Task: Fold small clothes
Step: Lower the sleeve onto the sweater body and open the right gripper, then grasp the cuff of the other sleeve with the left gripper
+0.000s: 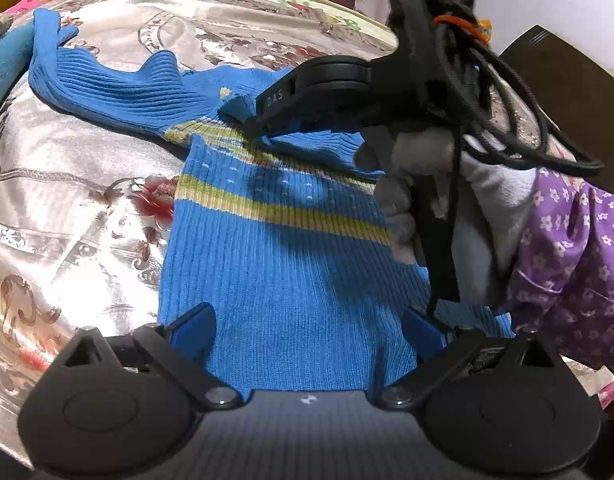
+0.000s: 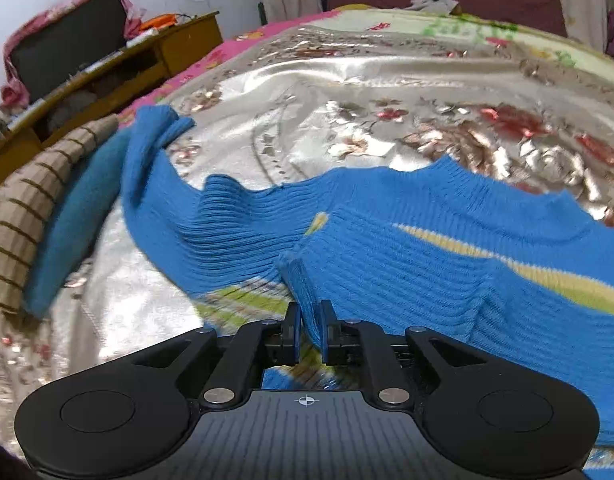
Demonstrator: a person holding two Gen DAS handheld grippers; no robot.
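Observation:
A blue ribbed sweater (image 1: 287, 260) (image 2: 427, 280) with yellow-green stripes lies flat on the bed. One sleeve (image 1: 107, 92) (image 2: 227, 232) stretches out to the left. The other sleeve (image 1: 315, 144) is drawn across the chest, and its cuff (image 2: 299, 280) sits between the pads of my right gripper (image 2: 310, 320) (image 1: 263, 120), which is shut on it low over the striped chest. My left gripper (image 1: 309, 320) hangs open just above the sweater's lower body, its blue fingers (image 1: 195, 332) wide apart with nothing pinched.
A shiny floral bedspread (image 1: 67, 200) (image 2: 347, 92) covers the bed. A teal garment (image 2: 79, 208) and a beige striped one (image 2: 23, 216) lie at its left edge. A wooden desk (image 2: 147, 52) stands beyond. A gloved hand (image 1: 407, 200), a purple flowered sleeve (image 1: 567, 248) and black cables (image 1: 507, 100) fill the right.

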